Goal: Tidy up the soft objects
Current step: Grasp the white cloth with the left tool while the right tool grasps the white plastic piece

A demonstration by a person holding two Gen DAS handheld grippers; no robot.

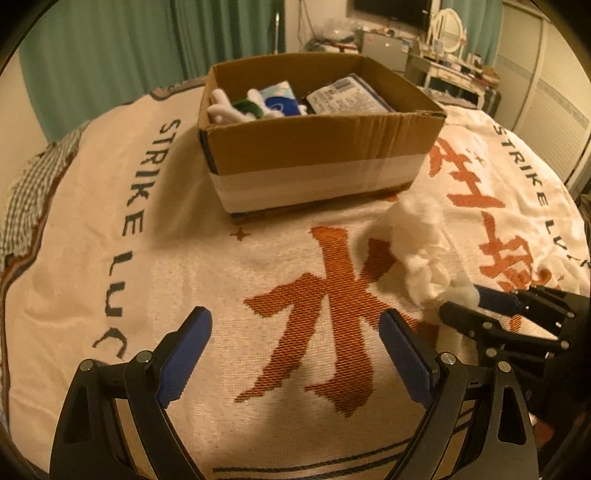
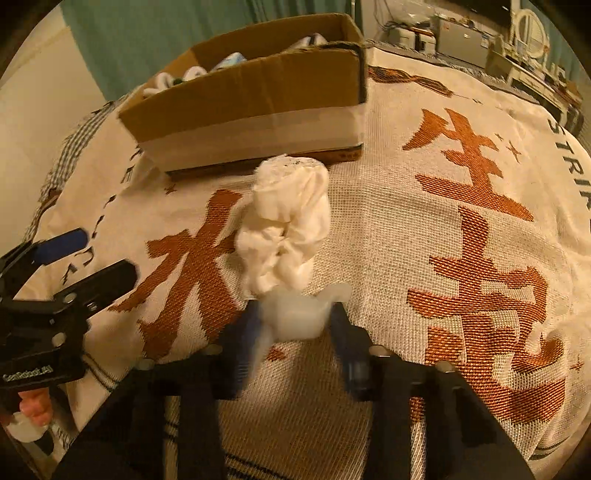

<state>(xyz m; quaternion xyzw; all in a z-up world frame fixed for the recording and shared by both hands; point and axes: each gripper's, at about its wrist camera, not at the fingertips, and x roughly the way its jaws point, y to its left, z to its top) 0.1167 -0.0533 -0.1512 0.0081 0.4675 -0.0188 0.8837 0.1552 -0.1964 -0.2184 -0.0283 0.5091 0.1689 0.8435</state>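
Observation:
A crumpled white cloth [image 2: 286, 229] lies on the bedspread in front of an open cardboard box [image 2: 258, 110]. My right gripper [image 2: 295, 317] is shut on the cloth's near end; the fingers are blurred. In the left wrist view the cloth [image 1: 421, 243] sits right of centre, with the right gripper [image 1: 465, 306] gripping it from the right. My left gripper [image 1: 295, 350] is open and empty above the bedspread, left of the cloth. It also shows in the right wrist view [image 2: 103, 254] at the far left. The box [image 1: 317, 155] holds a white and green plush toy [image 1: 236, 105] and packets [image 1: 347, 98].
The cream bedspread [image 1: 110, 258] with orange characters and "STRIKE LUCK" lettering covers the bed. Green curtains [image 1: 147, 44] hang behind the box. A dresser with a mirror [image 1: 447, 33] and clutter stands at the back right.

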